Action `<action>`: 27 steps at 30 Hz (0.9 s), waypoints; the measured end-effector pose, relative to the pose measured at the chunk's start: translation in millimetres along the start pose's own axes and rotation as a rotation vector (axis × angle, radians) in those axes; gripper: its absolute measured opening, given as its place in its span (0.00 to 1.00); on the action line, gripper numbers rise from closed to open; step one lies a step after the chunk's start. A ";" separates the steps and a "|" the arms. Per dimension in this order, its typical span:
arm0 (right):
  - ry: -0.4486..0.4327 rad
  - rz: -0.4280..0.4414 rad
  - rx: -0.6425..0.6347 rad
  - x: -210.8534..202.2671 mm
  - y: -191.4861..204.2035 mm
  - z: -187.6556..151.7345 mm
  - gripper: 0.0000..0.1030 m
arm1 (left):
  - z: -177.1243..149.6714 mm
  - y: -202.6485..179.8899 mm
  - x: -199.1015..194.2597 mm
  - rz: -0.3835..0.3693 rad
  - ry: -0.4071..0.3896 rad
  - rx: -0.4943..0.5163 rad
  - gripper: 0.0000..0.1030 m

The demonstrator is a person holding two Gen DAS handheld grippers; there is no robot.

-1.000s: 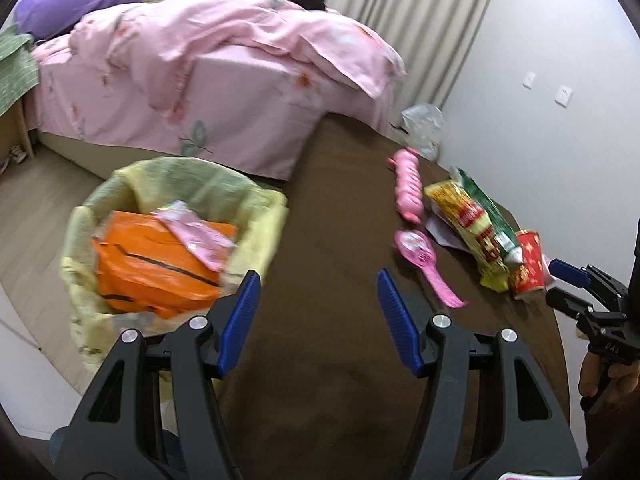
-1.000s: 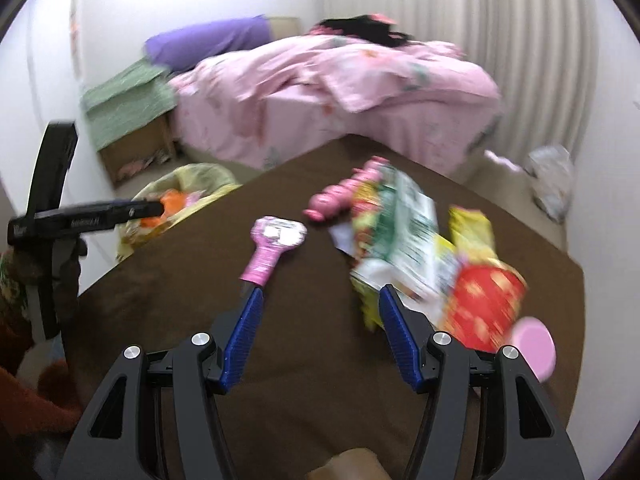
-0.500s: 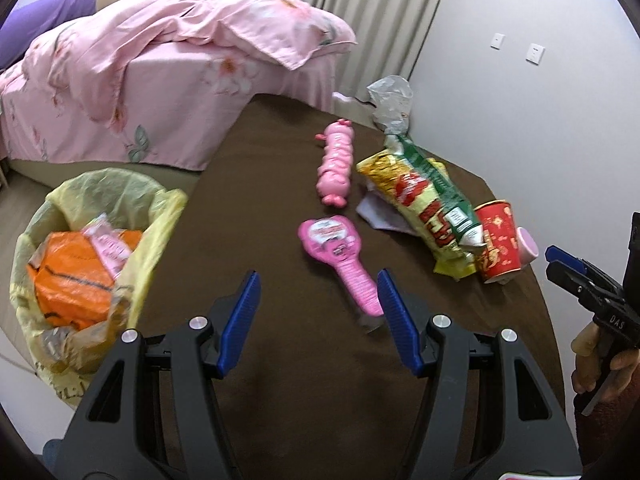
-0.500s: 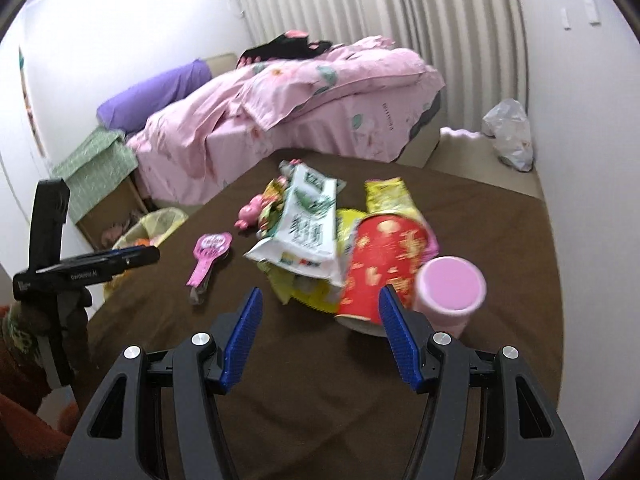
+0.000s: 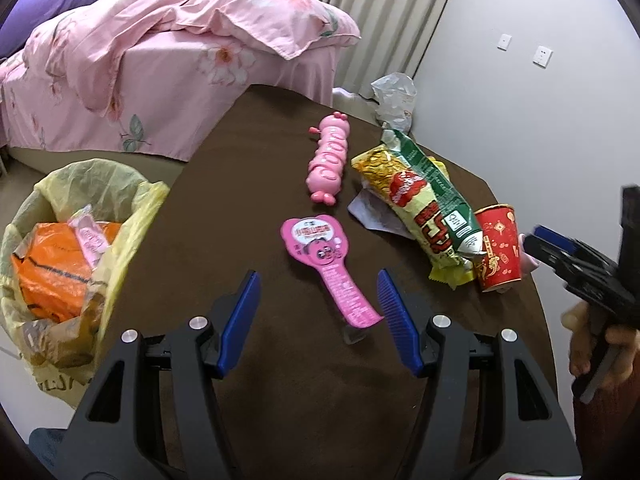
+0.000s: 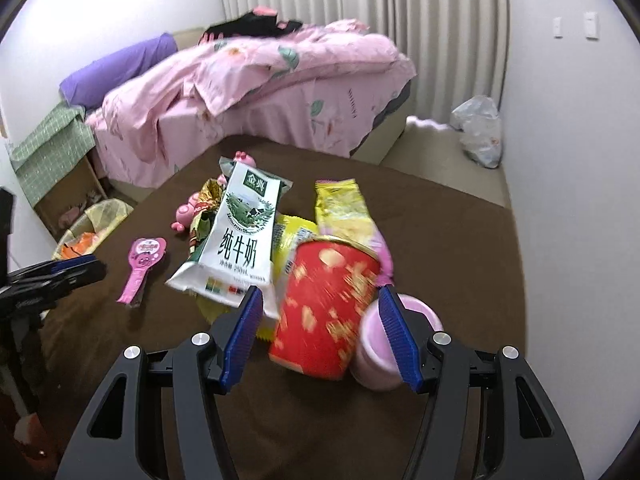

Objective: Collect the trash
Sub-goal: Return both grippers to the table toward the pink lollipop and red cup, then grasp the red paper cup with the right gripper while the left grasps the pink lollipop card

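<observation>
My left gripper (image 5: 318,292) is open above the brown table (image 5: 248,216), and the handle end of a flat pink paddle-shaped package (image 5: 320,254) lies between its fingertips, untouched. Further back lie a pink caterpillar toy (image 5: 330,158) and snack bags (image 5: 416,200). My right gripper (image 6: 320,300) is open, with a red paper cup (image 6: 324,308) on its side just ahead between the fingers. A pink cup (image 6: 374,346) sits partly behind the right finger. A white milk bag (image 6: 240,240) and a yellow wrapper (image 6: 344,208) lie beyond. A bin with a yellow liner (image 5: 132,216) stands left of the table.
The bin holds an orange bag (image 5: 52,276) and a pink wrapper (image 5: 90,236). A bed with pink bedding (image 5: 180,40) fills the room behind the table. A white plastic bag (image 6: 480,132) lies on the floor by the wall. A hand (image 5: 600,344) holds the right gripper (image 5: 538,240).
The left view has swung right, from the bin to the pink package. The right gripper has moved in on the red cup, which now fills the space between its fingers.
</observation>
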State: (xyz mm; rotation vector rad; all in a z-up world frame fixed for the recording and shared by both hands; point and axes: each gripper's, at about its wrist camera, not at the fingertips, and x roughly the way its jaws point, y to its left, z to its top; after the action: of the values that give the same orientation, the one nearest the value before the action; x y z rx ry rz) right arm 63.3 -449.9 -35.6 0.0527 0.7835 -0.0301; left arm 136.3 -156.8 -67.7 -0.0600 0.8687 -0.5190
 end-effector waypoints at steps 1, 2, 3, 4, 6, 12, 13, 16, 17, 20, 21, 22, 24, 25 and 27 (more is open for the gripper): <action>0.013 -0.016 -0.013 8.6 2.6 4.3 0.55 | -0.9 2.9 -2.6 0.008 -0.004 -0.001 0.56; 0.017 -0.028 -0.023 12.7 5.0 6.5 0.55 | -1.6 5.9 -4.9 0.015 -0.007 -0.003 0.56; 0.025 -0.059 -0.037 20.2 6.8 9.5 0.55 | -1.8 9.0 -6.7 0.021 -0.009 -0.005 0.56; 0.032 -0.091 -0.042 26.0 7.6 11.1 0.55 | -2.0 13.4 -8.7 0.028 -0.010 -0.011 0.56; 0.044 -0.101 -0.041 33.4 6.5 13.4 0.55 | -2.9 22.7 -11.1 0.036 -0.012 -0.032 0.56; 0.053 -0.103 -0.073 34.6 15.9 9.9 0.50 | -5.3 32.1 -4.7 0.018 0.007 -0.070 0.56; 0.046 -0.094 -0.082 30.9 19.7 7.6 0.48 | -5.6 31.5 -3.7 0.014 0.009 -0.069 0.56; 0.037 -0.044 -0.090 19.7 27.3 -1.4 0.46 | -6.8 27.5 0.6 0.003 0.017 -0.057 0.56; 0.038 -0.025 -0.083 16.4 27.8 -5.0 0.45 | -6.9 26.1 1.4 0.000 0.019 -0.054 0.56; 0.041 0.029 -0.056 3.4 28.1 -20.5 0.45 | -4.9 23.6 6.7 -0.007 0.025 -0.045 0.56; 0.041 0.038 -0.049 0.7 28.0 -23.2 0.45 | -2.9 22.4 9.8 -0.008 0.027 -0.039 0.56; 0.041 0.049 -0.035 -3.4 26.9 -27.8 0.45 | -1.1 21.3 12.3 -0.009 0.028 -0.036 0.56; 0.039 0.064 -0.007 -10.7 23.5 -36.1 0.45 | 4.8 19.1 20.2 -0.007 0.036 -0.027 0.56; 0.037 0.067 0.008 -13.8 21.8 -39.8 0.45 | 10.1 16.9 27.3 -0.011 0.047 -0.022 0.56; 0.033 0.066 0.031 -19.3 18.2 -47.6 0.45 | 16.7 15.1 36.4 -0.008 0.060 -0.021 0.56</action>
State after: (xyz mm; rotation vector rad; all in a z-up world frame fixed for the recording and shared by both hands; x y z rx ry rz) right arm 16.9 -428.7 -55.0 0.1089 0.8143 0.0211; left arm 174.2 -162.9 -86.7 -0.0678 0.9327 -0.5209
